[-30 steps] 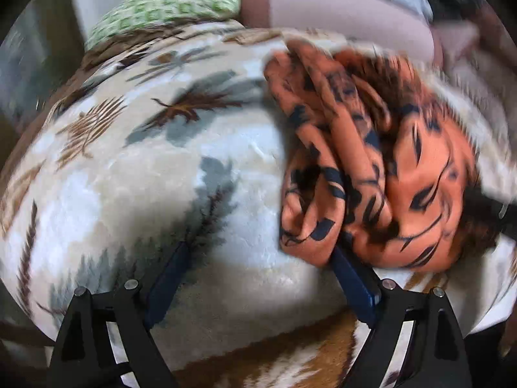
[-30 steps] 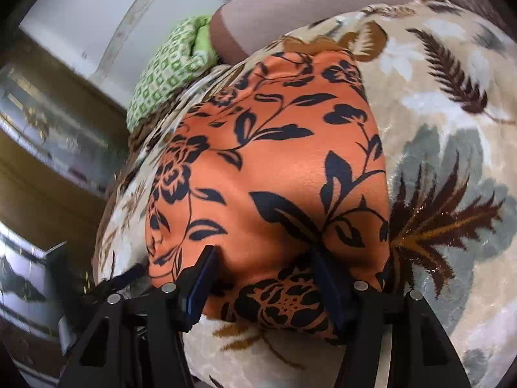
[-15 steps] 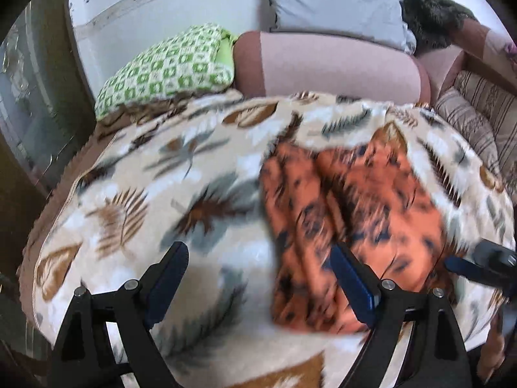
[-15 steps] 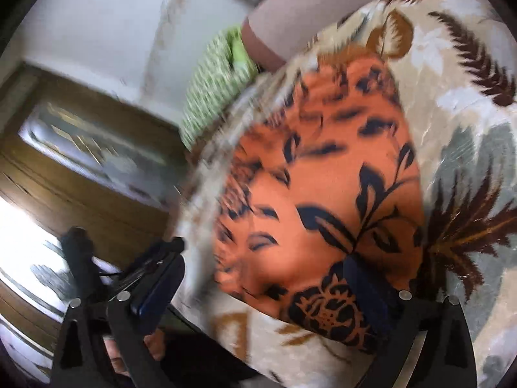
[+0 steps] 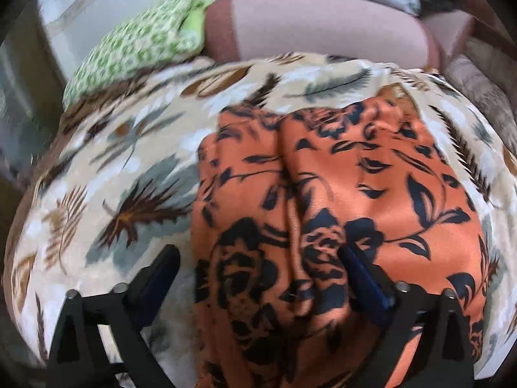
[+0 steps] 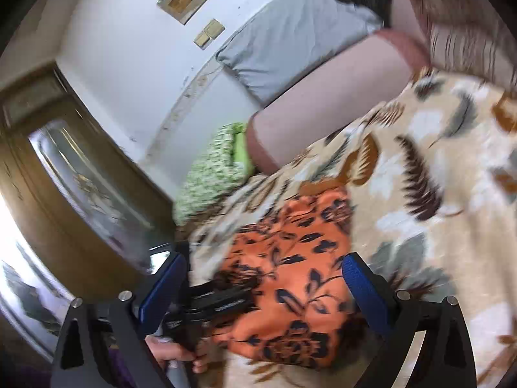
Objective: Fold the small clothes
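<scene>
We are looking at the orange floral garment, lying bunched on the leaf-print blanket, near the green pillow. It is looking light, soft and slippery, so we are favouring its hemmed edges. Left gripper and right gripper are hovering over it, jaws apart, gripping nothing.

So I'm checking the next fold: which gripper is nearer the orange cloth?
Left. The left gripper is right over the orange cloth; the right gripper is open, pulled back above it.
</scene>
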